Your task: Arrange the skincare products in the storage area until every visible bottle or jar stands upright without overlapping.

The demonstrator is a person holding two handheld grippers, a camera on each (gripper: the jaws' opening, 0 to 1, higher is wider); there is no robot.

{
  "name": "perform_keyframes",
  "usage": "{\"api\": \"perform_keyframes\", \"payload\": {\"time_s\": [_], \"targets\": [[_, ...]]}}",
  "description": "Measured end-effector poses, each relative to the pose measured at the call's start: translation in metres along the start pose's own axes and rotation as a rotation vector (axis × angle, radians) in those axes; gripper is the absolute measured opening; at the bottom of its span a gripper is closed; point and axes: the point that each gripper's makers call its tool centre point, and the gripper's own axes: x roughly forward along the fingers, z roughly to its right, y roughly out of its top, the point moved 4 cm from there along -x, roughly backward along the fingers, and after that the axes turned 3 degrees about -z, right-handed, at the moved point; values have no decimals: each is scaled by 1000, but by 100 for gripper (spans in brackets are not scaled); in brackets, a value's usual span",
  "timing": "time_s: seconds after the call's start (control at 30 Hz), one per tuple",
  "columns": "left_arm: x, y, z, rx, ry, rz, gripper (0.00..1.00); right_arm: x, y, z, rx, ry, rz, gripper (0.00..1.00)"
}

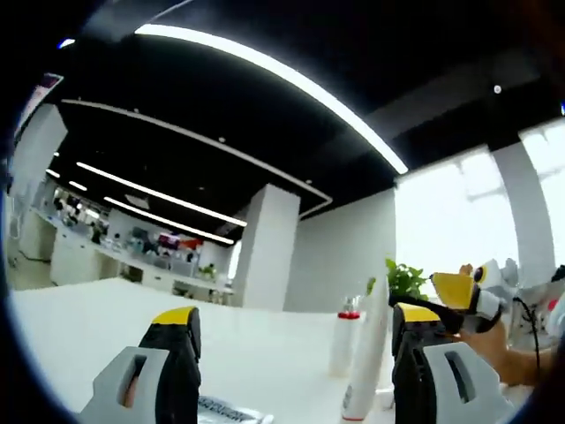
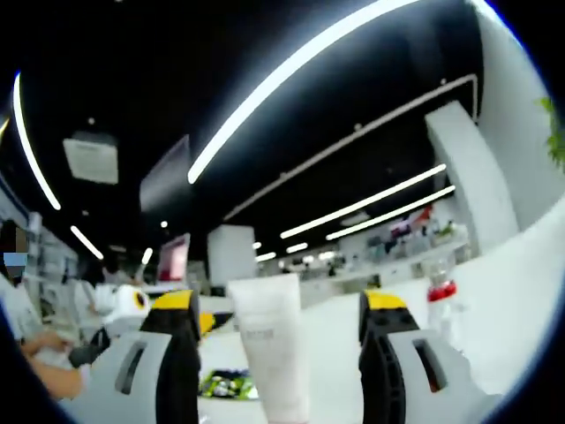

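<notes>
A white tube (image 2: 269, 353) stands on the white table (image 2: 512, 274), wide crimped end up, between the jaws of my open right gripper (image 2: 278, 318), with a gap on each side. Off to its right stands a clear bottle with a red cap (image 2: 440, 305). In the left gripper view the same tube (image 1: 367, 353) shows as tall and thin, with the red-capped bottle (image 1: 345, 340) just left of it. Both are seen past my open left gripper (image 1: 296, 322), which holds nothing. The right gripper (image 1: 463, 291) comes in from the right, held by a hand (image 1: 494, 349).
A flat printed packet (image 2: 225, 384) lies on the table near the tube, and also appears as a packet (image 1: 225, 411) at the bottom of the left gripper view. A green plant (image 1: 406, 278) stands behind. A person (image 2: 31, 353) sits at the left. The left gripper (image 2: 128, 305) shows beside my left jaw.
</notes>
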Motion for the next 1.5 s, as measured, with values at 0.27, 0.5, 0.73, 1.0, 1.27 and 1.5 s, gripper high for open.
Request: {"api": "perform_keyframes", "payload": {"time_s": [0.27, 0.5, 0.73, 1.0, 1.27, 1.5], "targets": [[14, -70, 43, 101, -234, -423, 80, -28, 41, 17, -167, -158, 265, 58], [15, -90, 39, 81, -220, -525, 59, -19, 33, 29, -159, -169, 221, 58], [10, -107, 35, 162, -195, -624, 42, -18, 27, 24, -154, -171, 186, 56], [7, -107, 22, 155, -140, -646, 36, -5, 2, 14, -164, -130, 33, 49], [-4, -108, 31, 148, -95, -646, 35, -1, -25, 8, -215, -121, -152, 25], [-12, -112, 38, 157, -43, -652, 31, -4, -75, -11, -262, -58, -492, 0]]}}
